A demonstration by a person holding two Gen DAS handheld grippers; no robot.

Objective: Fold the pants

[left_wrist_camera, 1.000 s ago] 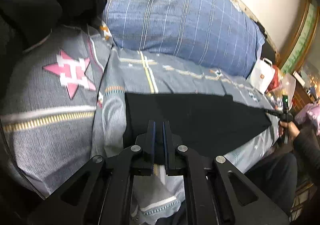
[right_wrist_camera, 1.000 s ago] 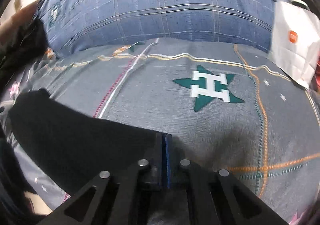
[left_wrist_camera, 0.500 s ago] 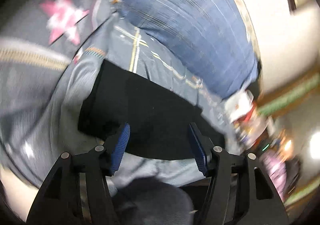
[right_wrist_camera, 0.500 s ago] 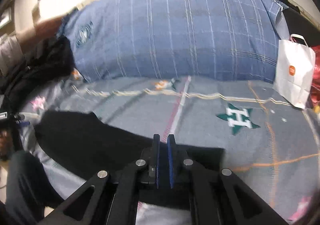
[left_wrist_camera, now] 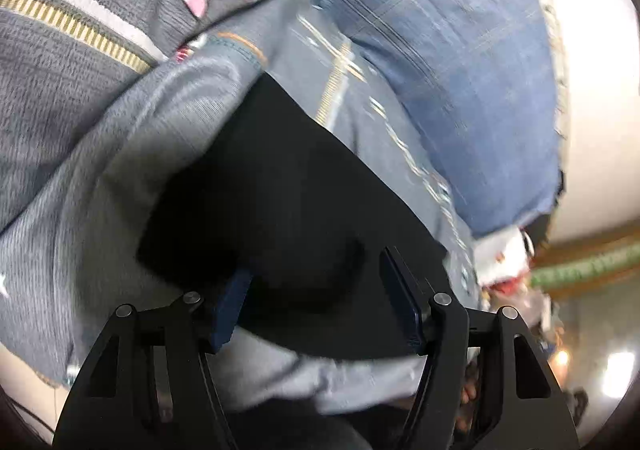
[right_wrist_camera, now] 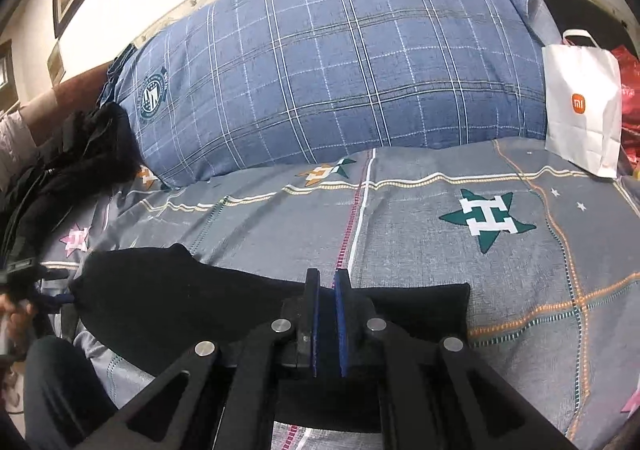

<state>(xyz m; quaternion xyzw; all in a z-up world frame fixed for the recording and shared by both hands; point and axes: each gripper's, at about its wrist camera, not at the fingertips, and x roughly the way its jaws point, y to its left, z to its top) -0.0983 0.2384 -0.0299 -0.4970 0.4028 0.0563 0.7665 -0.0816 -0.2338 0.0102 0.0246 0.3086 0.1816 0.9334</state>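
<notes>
The black pants (left_wrist_camera: 288, 201) lie flat in a long strip on the grey patterned bed sheet (left_wrist_camera: 80, 153). My left gripper (left_wrist_camera: 316, 298) is open, its blue pads either side of the pants' near end, holding nothing. In the right wrist view the pants (right_wrist_camera: 168, 290) stretch from lower left to the centre. My right gripper (right_wrist_camera: 327, 282) sits over their right end with its blue pads nearly together and a narrow gap between them; no cloth shows in the gap.
A big blue plaid pillow (right_wrist_camera: 340, 65) lies along the back of the bed. A white paper bag (right_wrist_camera: 580, 105) stands at the right. A heap of black clothing (right_wrist_camera: 72, 165) lies at the left. The person's leg (right_wrist_camera: 60, 390) is at the bed's front edge.
My left gripper let go of the pants and opened wide, then tilted and moved closer. My right gripper lifted back and its jaws parted slightly; the pants now lie flat.
</notes>
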